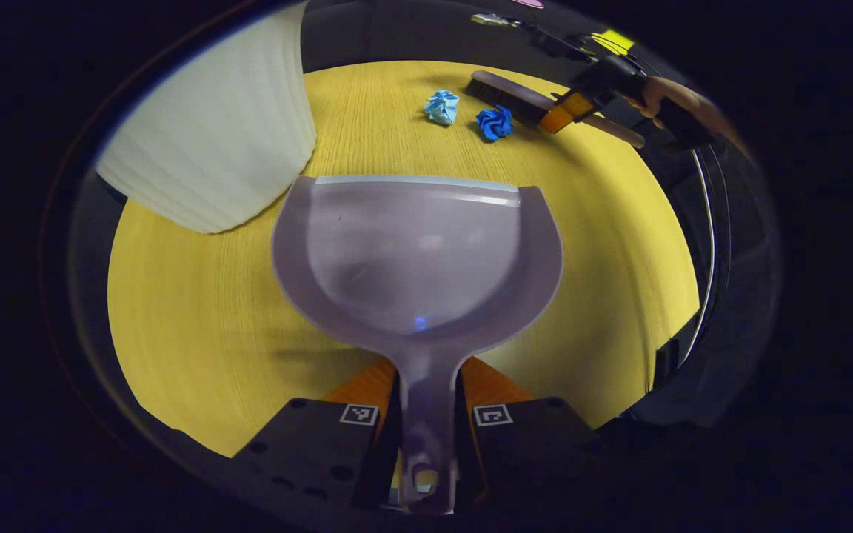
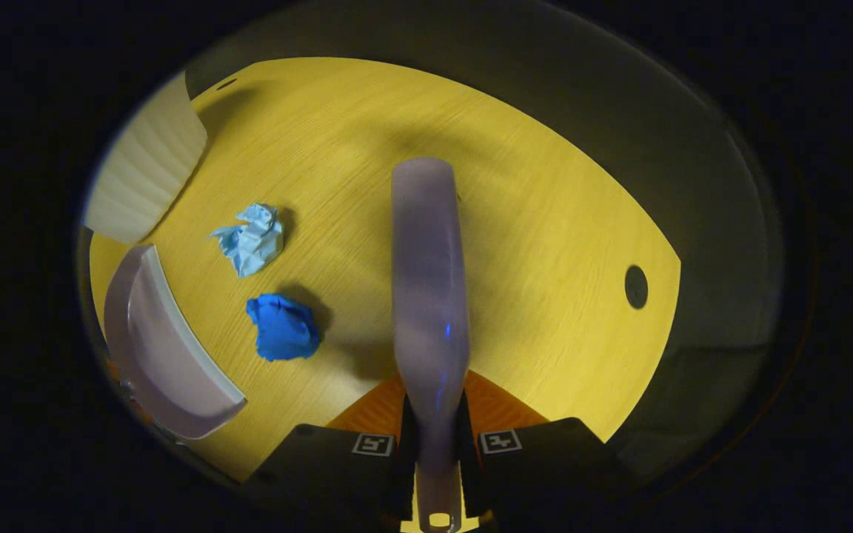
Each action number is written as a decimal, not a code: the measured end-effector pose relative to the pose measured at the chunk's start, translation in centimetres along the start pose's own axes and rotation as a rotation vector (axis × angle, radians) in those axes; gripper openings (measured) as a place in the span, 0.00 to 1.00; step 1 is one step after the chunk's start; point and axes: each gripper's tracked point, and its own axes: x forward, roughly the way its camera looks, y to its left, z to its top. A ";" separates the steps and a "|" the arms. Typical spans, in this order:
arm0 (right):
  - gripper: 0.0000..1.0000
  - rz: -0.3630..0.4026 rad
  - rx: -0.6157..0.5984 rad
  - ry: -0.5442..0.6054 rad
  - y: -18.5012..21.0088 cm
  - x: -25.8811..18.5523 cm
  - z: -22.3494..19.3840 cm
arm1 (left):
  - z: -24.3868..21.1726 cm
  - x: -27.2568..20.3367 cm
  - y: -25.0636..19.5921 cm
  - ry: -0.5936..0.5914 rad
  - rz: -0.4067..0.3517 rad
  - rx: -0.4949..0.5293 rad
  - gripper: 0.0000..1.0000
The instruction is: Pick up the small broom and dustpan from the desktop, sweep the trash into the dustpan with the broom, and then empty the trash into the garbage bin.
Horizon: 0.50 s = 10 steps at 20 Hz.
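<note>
The bench is a yellow, wood-grained top with a rounded edge, dark surround beyond it. In the right gripper view a round dark hole sits in the bench near its 3 o'clock edge. Two crumpled paper wads lie directly on the top, just beside each other: a light blue wad and a dark blue wad. In the left gripper view they lie toward 12 o'clock. A white ribbed bin stands at 10 o'clock.
</note>
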 end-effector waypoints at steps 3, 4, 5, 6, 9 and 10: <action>0.27 0.045 -0.054 -0.028 0.0 0.1 2.9 | 0.4 0.0 -0.3 0.023 -0.001 -0.001 0.31; 0.27 0.058 -0.074 -0.025 0.1 0.2 3.3 | 0.4 0.2 -0.4 0.030 -0.004 -0.004 0.30; 0.27 0.075 -0.100 -0.021 0.5 0.0 3.7 | 0.4 0.4 -0.5 0.038 -0.005 -0.010 0.31; 0.27 0.092 -0.127 -0.018 1.2 -0.1 4.0 | 0.3 0.5 -0.5 0.045 -0.008 -0.014 0.31; 0.28 0.118 -0.248 -0.014 3.3 -0.3 3.1 | 0.3 0.7 -0.6 0.052 -0.024 -0.022 0.30; 0.28 0.127 -0.305 0.007 3.8 -0.7 2.2 | 0.3 0.6 -0.6 0.052 -0.027 -0.016 0.30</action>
